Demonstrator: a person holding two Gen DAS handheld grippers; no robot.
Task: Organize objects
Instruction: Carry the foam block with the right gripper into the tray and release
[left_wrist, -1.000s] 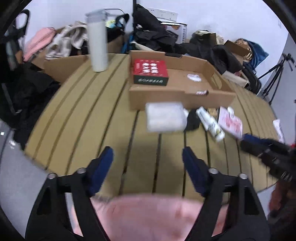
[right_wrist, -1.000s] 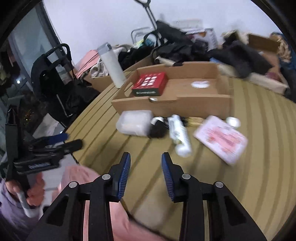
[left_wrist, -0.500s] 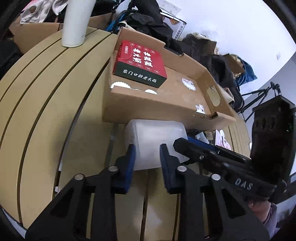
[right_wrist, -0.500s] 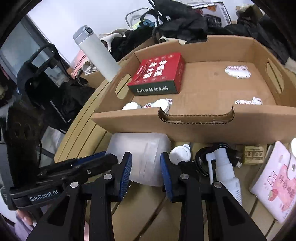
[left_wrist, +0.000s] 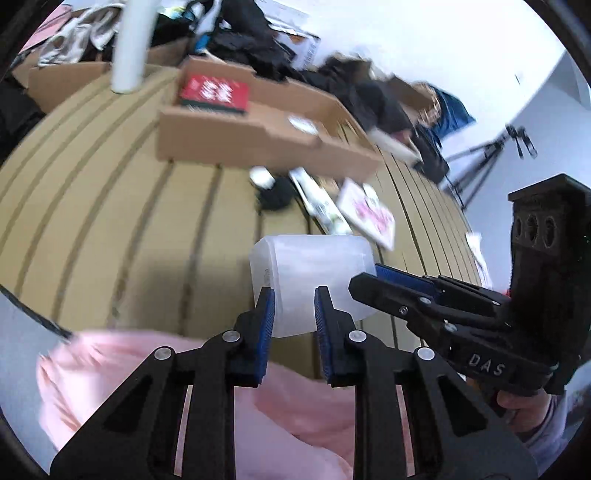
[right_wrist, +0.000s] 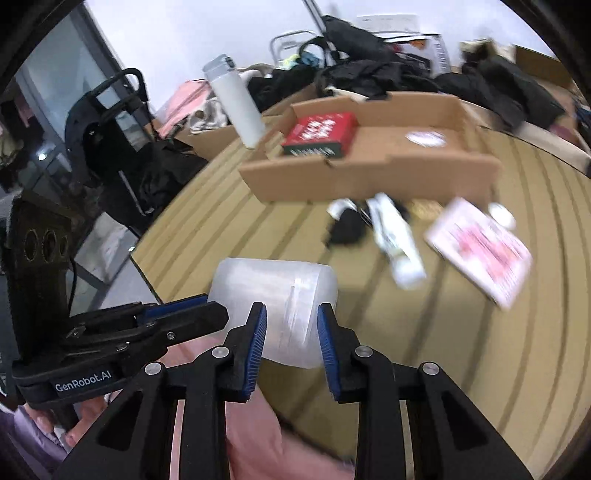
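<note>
Both claws, left (left_wrist: 291, 306) and right (right_wrist: 290, 325), clamped on tub (left_wrist: 314, 266). Ahead: book (right_wrist: 321, 133) already boxed; bottle (right_wrist: 395, 236), booklet (right_wrist: 480, 247) left on surface (left_wrist: 110, 206).

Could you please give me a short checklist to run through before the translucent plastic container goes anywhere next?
1. Left gripper grip: fingers closed on the near edge of the translucent plastic container: ok.
2. Right gripper grip: fingers closed on the same container: ok.
3. Container clear of the table: cannot tell, both views are blurred.
4. Space in the cardboard tray: only the red box at its left end and flat stickers on the floor: ok.
5. Path to the tray: white tube, black item and pink packet lie in front of it: not ok, go over them.
</note>
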